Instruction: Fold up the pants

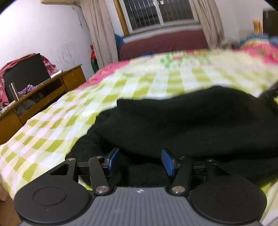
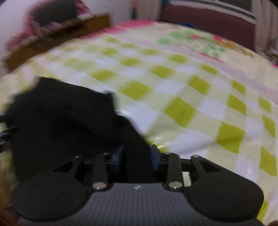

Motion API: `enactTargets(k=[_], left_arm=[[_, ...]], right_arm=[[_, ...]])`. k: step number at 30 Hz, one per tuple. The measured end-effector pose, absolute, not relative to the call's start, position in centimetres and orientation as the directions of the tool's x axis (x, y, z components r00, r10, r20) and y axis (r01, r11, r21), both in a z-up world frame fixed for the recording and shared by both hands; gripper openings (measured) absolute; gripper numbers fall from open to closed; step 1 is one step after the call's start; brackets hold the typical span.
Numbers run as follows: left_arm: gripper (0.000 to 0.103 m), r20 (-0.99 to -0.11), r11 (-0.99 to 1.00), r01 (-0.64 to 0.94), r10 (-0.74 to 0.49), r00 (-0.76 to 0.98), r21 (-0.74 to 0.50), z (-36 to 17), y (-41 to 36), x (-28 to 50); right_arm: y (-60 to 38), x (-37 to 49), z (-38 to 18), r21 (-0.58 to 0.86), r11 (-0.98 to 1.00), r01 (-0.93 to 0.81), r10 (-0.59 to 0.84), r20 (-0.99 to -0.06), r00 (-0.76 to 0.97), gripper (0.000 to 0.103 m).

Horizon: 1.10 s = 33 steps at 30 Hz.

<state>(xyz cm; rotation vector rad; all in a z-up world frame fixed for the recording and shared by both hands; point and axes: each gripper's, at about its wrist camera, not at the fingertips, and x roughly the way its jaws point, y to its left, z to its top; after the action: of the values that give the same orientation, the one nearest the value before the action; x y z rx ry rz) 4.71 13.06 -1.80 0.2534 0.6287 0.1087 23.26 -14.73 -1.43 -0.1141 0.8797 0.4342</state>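
Now the pants [image 1: 173, 121] lie in a lump on the bed [image 1: 60, 121], not folded yet, with the left tongs [image 1: 140, 160] wide apart and the right tongs [image 2: 137, 157] pinching them.

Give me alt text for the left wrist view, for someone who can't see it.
The left gripper, its blue pads spread apart, sits low over black pants bunched on a bed with a green-and-white checked sheet. No cloth is pinched between the pads. Beyond are a wooden desk, curtains and a barred window.
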Motion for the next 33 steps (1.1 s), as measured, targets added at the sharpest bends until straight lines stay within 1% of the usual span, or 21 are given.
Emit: enactTargets(k=[1, 2, 3, 5, 7, 9, 13, 15, 17, 19, 20, 22, 23, 24, 26, 28, 32, 33], left_arm=[[0.068, -0.585, 0.957, -0.026, 0.197, 0.787, 0.287, -2.3, 13.0, 5.1], [0.068, -0.594, 0.957, -0.027, 0.202, 0.779, 0.290, -2.6, 13.2, 5.2], [0.068, -0.592, 0.961, -0.030, 0.194, 0.782, 0.276, -2.5, 13.4, 5.1], [0.068, -0.590, 0.973, -0.029, 0.162, 0.791, 0.229, -2.0, 14.1, 4.7], [0.068, -0.591, 0.980, -0.033, 0.145, 0.793, 0.196, -1.9, 14.6, 4.4], [0.068, -0.586, 0.983, -0.035, 0.134, 0.799, 0.178, -1.9, 14.9, 4.1], [0.068, -0.567, 0.990, -0.049, 0.115, 0.816, 0.130, -1.4, 15.7, 3.7], [0.068, -0.558, 0.992, -0.058, 0.110, 0.823, 0.110, -1.2, 16.2, 3.4], [0.068, -0.559, 0.993, -0.062, 0.107, 0.822, 0.099, -1.2, 16.5, 3.4], [0.068, -0.557, 0.994, -0.061, 0.103, 0.824, 0.092, -1.2, 16.7, 3.5], [0.068, -0.551, 0.994, -0.061, 0.100, 0.829, 0.088, -1.1, 16.8, 3.6], [0.068, -0.534, 0.994, -0.063, 0.098, 0.840, 0.084, -1.0, 16.9, 4.0], [0.068, -0.521, 0.994, -0.068, 0.102, 0.848, 0.085, -1.0, 17.0, 4.0], [0.068, -0.512, 0.994, -0.072, 0.104, 0.853, 0.082, -0.9, 17.1, 4.3], [0.068, -0.509, 0.995, -0.084, 0.103, 0.854, 0.059, -0.8, 17.7, 5.1], [0.068, -0.503, 0.994, -0.104, 0.111, 0.857, 0.041, -0.7, 18.2, 5.7], [0.068, -0.497, 0.990, -0.135, 0.134, 0.857, 0.033, -0.6, 19.0, 6.1], [0.068, -0.496, 0.989, -0.144, 0.147, 0.856, 0.045, -0.5, 19.0, 6.1]], right_arm=[[-14.8, 24.3, -1.7, 0.113, 0.927, -0.358, 0.307, -0.776, 0.551, 0.037], [-14.8, 24.6, -1.4, 0.138, 0.936, -0.323, 0.306, -0.774, 0.554, 0.035], [-14.7, 24.5, -0.5, 0.141, 0.938, -0.317, 0.309, -0.753, 0.581, 0.032], [-13.8, 23.2, 1.7, 0.082, 0.937, -0.341, 0.298, -0.698, 0.651, 0.032], [-12.3, 21.7, 3.5, 0.009, 0.923, -0.384, 0.295, -0.656, 0.695, 0.035], [-10.2, 21.0, 4.5, 0.001, 0.884, -0.468, 0.361, -0.638, 0.680, 0.035], [-4.4, 20.1, 4.5, 0.057, 0.773, -0.632, 0.517, -0.635, 0.574, 0.033], [-0.9, 20.1, 3.5, 0.060, 0.721, -0.690, 0.555, -0.646, 0.524, 0.033], [2.9, 20.8, 2.1, 0.040, 0.698, -0.715, 0.542, -0.682, 0.491, 0.035], [5.4, 21.9, 0.5, -0.026, 0.687, -0.726, 0.507, -0.699, 0.504, 0.045], [6.4, 22.5, -0.4, -0.050, 0.689, -0.723, 0.483, -0.712, 0.509, 0.044], [7.3, 23.6, -0.9, 0.002, 0.719, -0.695, 0.480, -0.725, 0.494, 0.041], [7.5, 23.9, -0.6, 0.022, 0.728, -0.685, 0.487, -0.720, 0.495, 0.032], [7.9, 24.1, -0.2, 0.022, 0.730, -0.683, 0.489, -0.715, 0.500, 0.027], [8.7, 24.6, -0.3, 0.007, 0.722, -0.691, 0.481, -0.724, 0.495, 0.026], [9.8, 25.2, -0.9, 0.008, 0.705, -0.709, 0.480, -0.741, 0.469, 0.021], [11.1, 24.9, -1.6, -0.006, 0.699, -0.715, 0.472, -0.748, 0.467, 0.022], [10.6, 24.9, -1.3, 0.017, 0.715, -0.699, 0.481, -0.737, 0.474, 0.022]])
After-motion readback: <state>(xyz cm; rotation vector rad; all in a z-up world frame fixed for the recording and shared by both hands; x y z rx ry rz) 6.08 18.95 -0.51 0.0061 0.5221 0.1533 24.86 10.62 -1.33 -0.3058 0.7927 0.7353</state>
